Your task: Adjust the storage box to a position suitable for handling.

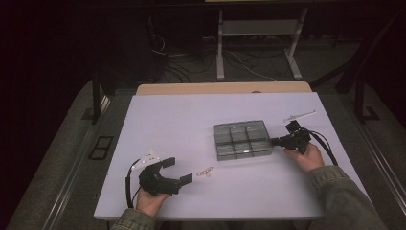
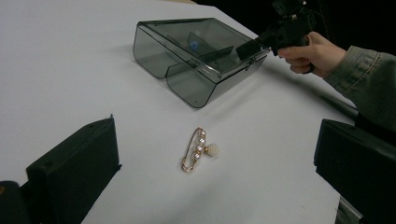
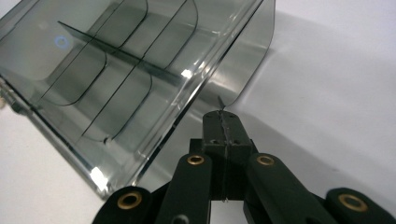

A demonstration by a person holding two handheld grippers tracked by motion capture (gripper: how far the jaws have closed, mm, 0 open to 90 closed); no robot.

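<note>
— From my screen the box (image 1: 243, 139) is smoky grey and see-through, with a small blue ring on its floor. You?

— Same. I read the brooch (image 2: 198, 150) as gold wire with white pearls.

— I see the table (image 1: 191, 120) as plain pale lilac-white, no pattern. Both grippers, left (image 1: 178, 170) and right (image 1: 276, 141), look matte black to me; brass rivets on the right.

— The sleeve (image 1: 341, 191) is olive-grey.

The box (image 2: 198, 58) is smoky see-through shiny plastic, the pin (image 2: 197, 150) is shiny gold metal with pearly beads, and the table (image 1: 191, 120) is smooth and matt.
</note>
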